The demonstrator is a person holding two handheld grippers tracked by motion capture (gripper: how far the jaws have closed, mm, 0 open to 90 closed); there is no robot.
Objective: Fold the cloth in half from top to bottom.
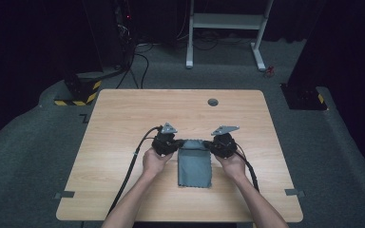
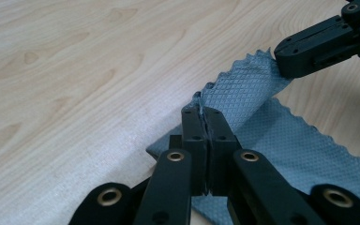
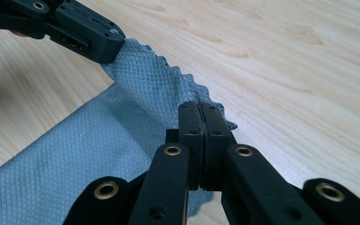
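both the left gripper (image 1: 175, 142) and the right gripper (image 1: 215, 144) are clamped on the far corners of the grey cloth (image 1: 195, 168); the person should probably keep that edge taut and fold it evenly over the table (image 1: 123, 118).

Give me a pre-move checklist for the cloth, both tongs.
1. Left tongs shut on a far corner of the grey cloth: ok.
2. Right tongs shut on the other far corner: ok.
3. Held edge lifted off the table: ok.
4. Near end of the cloth lies flat: ok.
5. Table ahead of the cloth bare wood, with a round grommet further back: ok.
6. Grip depth enough to hold under pull: cannot tell.
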